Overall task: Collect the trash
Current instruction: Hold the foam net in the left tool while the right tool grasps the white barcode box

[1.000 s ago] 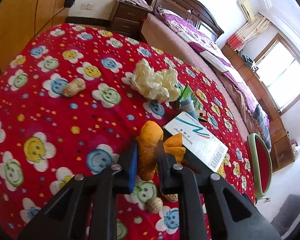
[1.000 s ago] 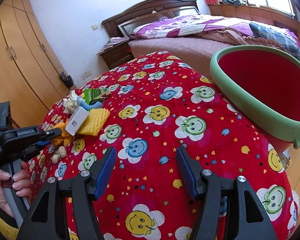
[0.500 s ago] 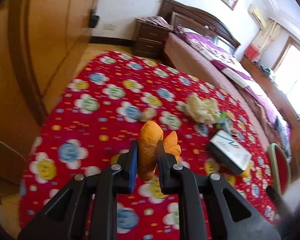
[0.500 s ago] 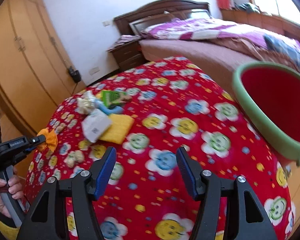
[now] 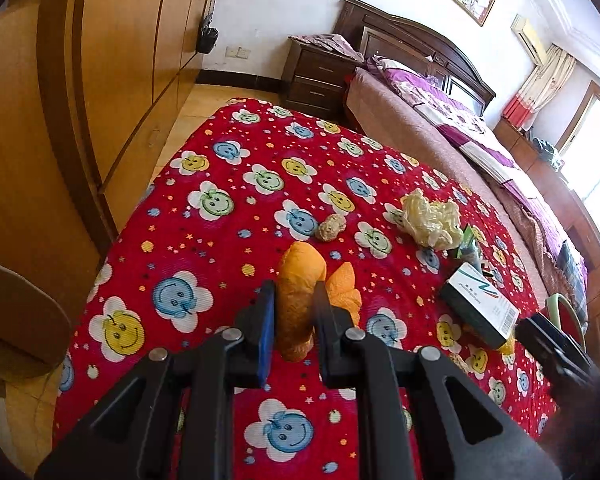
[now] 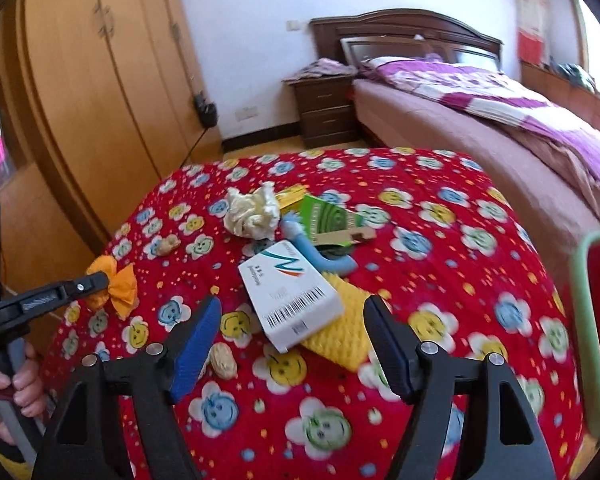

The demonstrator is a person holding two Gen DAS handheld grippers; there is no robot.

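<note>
My left gripper [image 5: 294,316] is clamped on the orange peel [image 5: 300,292], lifted clear of the red cloth [image 5: 220,248]; peel's long axis runs along my fingers, a loose flap sticks out right; my right gripper [image 6: 294,340] hangs with its jaws wide apart, holding nothing.

Just ahead of the right gripper, centred between its fingers: white box [image 6: 290,294], lying on the yellow sponge [image 6: 340,336], long axis angled away to the left; peanut shell [image 6: 224,360] just beside the left finger; so the right hand is much nearer the box, I judge it the next grab, straight forward and down.

Further out: blue tube [image 6: 320,256], green packet [image 6: 328,222], crumpled plastic wad [image 6: 252,214], another shell [image 6: 168,245].

Basin [image 6: 598,336] sits at the table's right edge, well apart from the peel; I need to carry the peel across.

Right view shows the peel from the side and the tube and sponge clearly; left view mostly hides those behind the box, basin only a sliver there.
</note>
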